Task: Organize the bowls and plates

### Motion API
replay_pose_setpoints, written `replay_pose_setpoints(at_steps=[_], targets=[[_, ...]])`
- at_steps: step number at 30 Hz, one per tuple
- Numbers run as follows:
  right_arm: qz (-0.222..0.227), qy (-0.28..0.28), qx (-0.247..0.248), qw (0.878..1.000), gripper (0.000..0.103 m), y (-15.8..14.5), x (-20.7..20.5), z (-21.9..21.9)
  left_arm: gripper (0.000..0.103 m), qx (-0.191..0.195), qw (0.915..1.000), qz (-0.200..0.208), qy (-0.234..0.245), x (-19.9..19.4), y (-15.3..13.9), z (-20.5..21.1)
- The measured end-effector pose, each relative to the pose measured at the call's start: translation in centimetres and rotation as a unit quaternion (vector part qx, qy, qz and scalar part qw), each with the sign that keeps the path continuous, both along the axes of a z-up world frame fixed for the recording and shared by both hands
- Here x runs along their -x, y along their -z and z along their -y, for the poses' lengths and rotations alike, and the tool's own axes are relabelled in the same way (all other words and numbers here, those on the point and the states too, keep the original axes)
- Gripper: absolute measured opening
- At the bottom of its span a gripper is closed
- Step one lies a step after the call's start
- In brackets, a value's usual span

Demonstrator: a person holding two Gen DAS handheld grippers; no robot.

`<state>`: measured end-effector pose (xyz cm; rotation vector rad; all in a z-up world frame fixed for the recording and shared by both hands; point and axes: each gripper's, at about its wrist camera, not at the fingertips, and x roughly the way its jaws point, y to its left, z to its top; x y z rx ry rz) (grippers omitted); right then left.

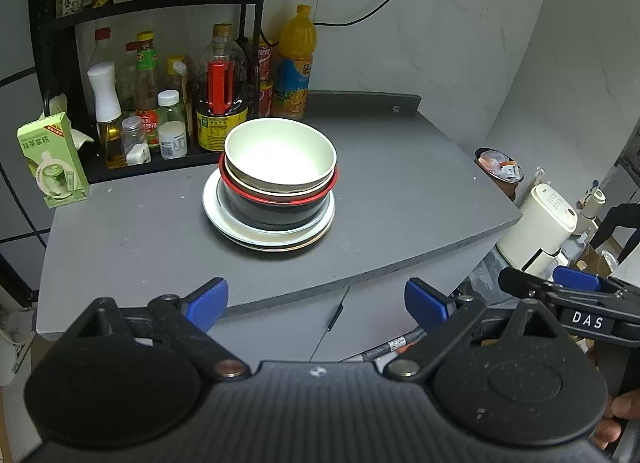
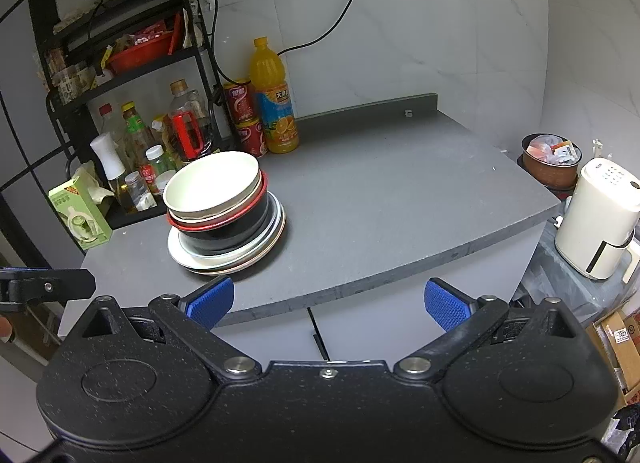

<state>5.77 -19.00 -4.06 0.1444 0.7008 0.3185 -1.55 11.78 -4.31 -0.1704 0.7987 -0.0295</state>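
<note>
Grey countertop [image 2: 380, 191]: front edge curves across just ahead of both grippers, right edge drops off toward a white appliance [image 2: 596, 219] and a brown pot [image 2: 550, 167] standing lower, off the counter. Back-left is crowded: black rack [image 1: 52, 63] with bottles, green carton [image 1: 52, 159] at the left edge, orange juice bottle [image 2: 274, 99] and red cans [image 2: 244, 119] against the wall. Centre-right and right of the counter is bare surface. Stack sits left of centre: cream bowl [image 1: 280, 155] on top, nested in a red-rimmed black bowl [image 1: 276, 203], on white plates [image 1: 264, 233]. Left gripper [image 1: 316, 299] jaws apart, holding nothing, short of the front edge, stack straight ahead. Right gripper [image 2: 328, 301] jaws apart, empty, also off the counter, stack ahead-left.
</note>
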Motion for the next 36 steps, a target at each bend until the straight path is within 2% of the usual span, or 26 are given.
replay_pose_setpoints(at_steps=[6, 13, 18, 36], targets=[[0.000, 0.000, -0.001, 1.000, 0.102, -0.02, 0.05, 0.09, 0.096, 0.012, 0.9999, -0.001, 0.003, 0.00, -0.19, 0.03], [0.000, 0.000, -0.005, 1.000, 0.103, -0.25, 0.21, 0.30, 0.098, 0.008, 1.0000, -0.006, 0.000, -0.12, -0.39, 0.09], [0.003, 0.003, -0.009, 1.000, 0.103, -0.32, 0.31, 0.42, 0.100, -0.014, 0.9999, -0.007, 0.000, -0.14, -0.57, 0.54], [-0.011, 0.006, -0.013, 1.000, 0.103, 0.03, 0.06, 0.33, 0.101, -0.015, 0.9997, -0.016, -0.014, -0.49, -0.92, -0.07]])
